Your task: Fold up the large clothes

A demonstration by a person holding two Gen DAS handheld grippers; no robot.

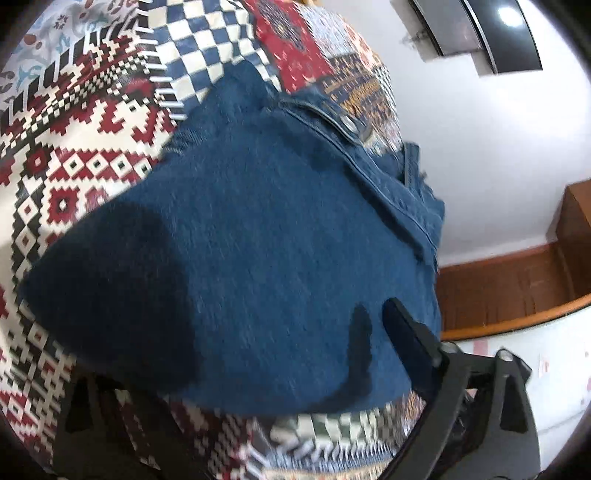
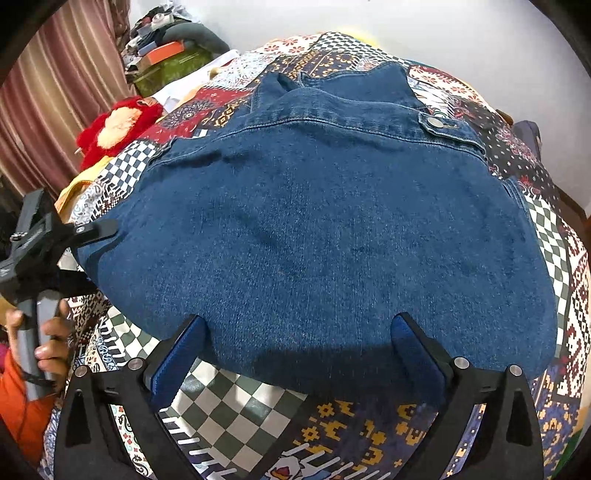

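A patchwork quilt [image 2: 258,402] of checks, red-and-white diamonds and gold motifs covers the whole surface. On it lies the jacket [image 2: 314,236], blue denim, folded into a broad block that fills the middle of the right wrist view. Its collar [image 2: 351,83] sits at 12 o'clock. A tab with a metal snap [image 2: 435,122] lies at about 1 o'clock, just below the collar seam.

In the left wrist view the jacket [image 1: 258,236] also fills the centre, blurred, with the quilt [image 1: 74,147] from 8 to 12 o'clock and a white wall [image 1: 480,147] at 2 o'clock. A dark screen [image 1: 476,29] hangs on that wall at 1 o'clock, and wooden furniture [image 1: 517,280] stands at 3 o'clock.

The right gripper [image 2: 301,345] is at 6 o'clock in its own view, its jaws spread wide. Both blue-padded fingers rest at the jacket's near edge, with nothing between them but the denim beneath.

The left gripper [image 2: 96,229] shows at 9 o'clock in the right wrist view, one fingertip touching the jacket's left edge, held by the left hand [image 2: 51,343]. In its own view only one finger [image 1: 410,339] shows, at 5 o'clock, lying on the denim; the other is hidden under the cloth, so I cannot tell its opening.

A red woolly thing [image 2: 118,125] lies on the quilt at 10 o'clock, well apart from the jacket. A curtain [image 2: 62,85] hangs behind it.
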